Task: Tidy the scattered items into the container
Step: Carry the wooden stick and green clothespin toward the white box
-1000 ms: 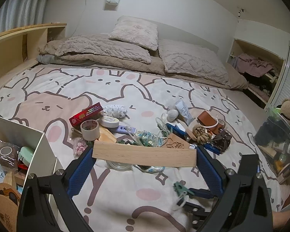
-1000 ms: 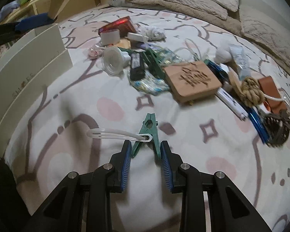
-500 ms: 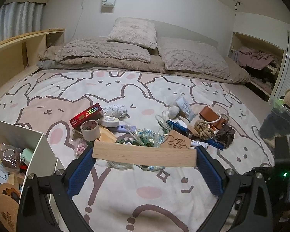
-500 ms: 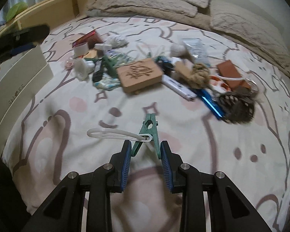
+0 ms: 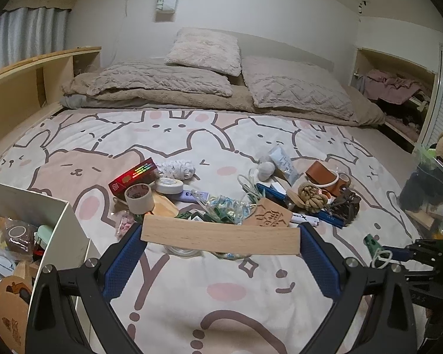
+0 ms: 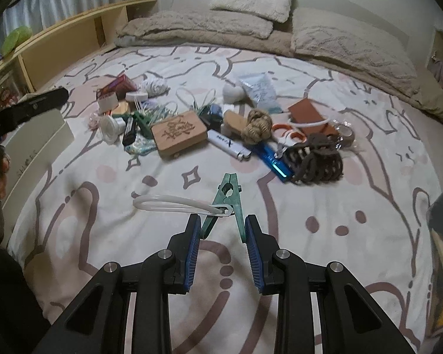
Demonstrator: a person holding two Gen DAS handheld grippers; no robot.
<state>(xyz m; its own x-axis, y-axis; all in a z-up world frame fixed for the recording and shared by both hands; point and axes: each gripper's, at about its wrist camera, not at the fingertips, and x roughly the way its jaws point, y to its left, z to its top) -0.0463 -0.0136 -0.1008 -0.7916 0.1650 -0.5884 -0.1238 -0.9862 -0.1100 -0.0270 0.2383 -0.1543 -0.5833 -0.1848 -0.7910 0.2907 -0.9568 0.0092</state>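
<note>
My left gripper (image 5: pixel 220 236) is shut on a long pale wooden block (image 5: pixel 220 237), held level above the bunny-print bedspread. The white container box (image 5: pixel 59 224) stands at the lower left, with several items inside. My right gripper (image 6: pixel 222 224) is shut on a green clothespin (image 6: pixel 229 197) with a white plastic loop (image 6: pixel 174 203) hanging from it, held above the bed; it also shows at the right edge of the left wrist view (image 5: pixel 373 244). The box shows at the left in the right wrist view (image 6: pixel 35 150). Scattered items lie mid-bed: a carved wooden box (image 6: pixel 178 132) and a tape roll (image 5: pixel 138 197).
The pile also holds a red box (image 5: pixel 133 175), a rope knot (image 6: pixel 255 124), a blue case (image 6: pixel 273 162), a brown hair claw (image 6: pixel 316 159) and a brown pouch (image 6: pixel 308 115). Pillows (image 5: pixel 203 50) lie at the head. A wooden shelf (image 6: pixel 73 38) runs along the left.
My right gripper has lifted the green clothespin and pulled back from the pile, swinging right. My left gripper has risen slightly with the wooden block still in it.
</note>
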